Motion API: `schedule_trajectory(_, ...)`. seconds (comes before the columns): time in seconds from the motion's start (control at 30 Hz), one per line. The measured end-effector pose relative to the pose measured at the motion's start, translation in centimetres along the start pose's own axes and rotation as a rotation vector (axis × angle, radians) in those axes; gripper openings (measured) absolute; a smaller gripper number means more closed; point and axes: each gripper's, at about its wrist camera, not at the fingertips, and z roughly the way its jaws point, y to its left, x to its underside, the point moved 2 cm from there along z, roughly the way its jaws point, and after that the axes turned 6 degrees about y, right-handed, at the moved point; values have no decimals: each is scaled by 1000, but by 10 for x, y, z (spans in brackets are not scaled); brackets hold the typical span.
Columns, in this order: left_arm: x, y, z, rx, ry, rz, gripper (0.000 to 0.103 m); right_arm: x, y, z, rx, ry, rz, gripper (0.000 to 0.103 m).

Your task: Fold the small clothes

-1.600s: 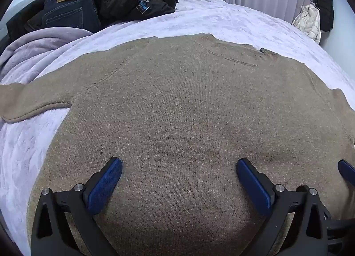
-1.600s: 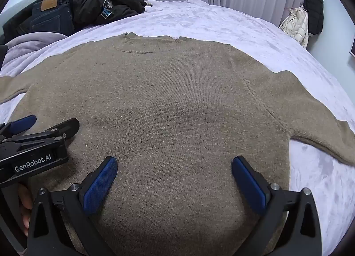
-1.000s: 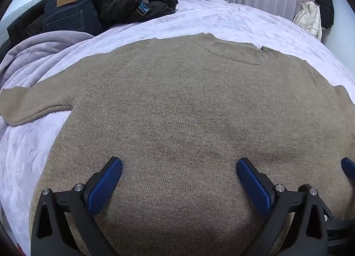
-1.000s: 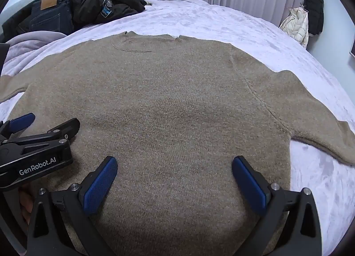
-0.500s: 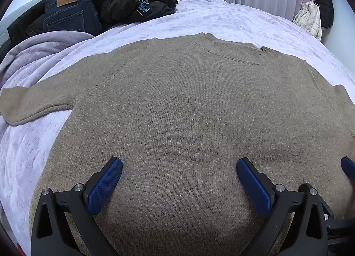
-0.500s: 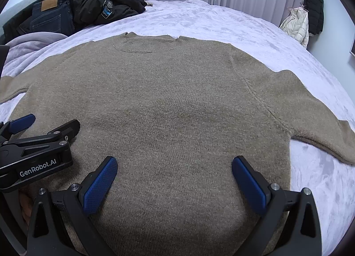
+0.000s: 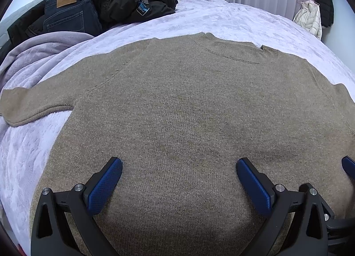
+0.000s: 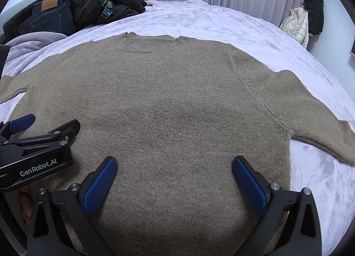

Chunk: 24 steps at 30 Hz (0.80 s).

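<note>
While sweater (image 7: 188, 111) lies flat on bed (image 7: 233, 23), both hand-held grippers (image 7: 178, 180) (image 8: 174, 178) gape wide.

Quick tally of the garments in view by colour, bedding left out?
Tan knit sweater: 1
Dark blue denim jeans: 1
Black jackets, one piled on the bed, one hanging: 2
Cream puffer jacket: 1
Total: 5

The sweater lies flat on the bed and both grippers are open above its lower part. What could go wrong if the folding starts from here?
1. Both the left gripper and right gripper hover mid-body on the sweater; pinching there may bunch the knit instead of lifting an edge.
2. The right sleeve is spread out and could drag across the plush blanket, skewing the fold.
</note>
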Motion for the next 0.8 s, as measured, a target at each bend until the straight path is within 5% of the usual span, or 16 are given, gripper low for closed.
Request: schedule_trajectory(0.8, -1, -1, -2, -5, -1, 2, 103, 1, 1, -1, 16, 10, -10, 103)
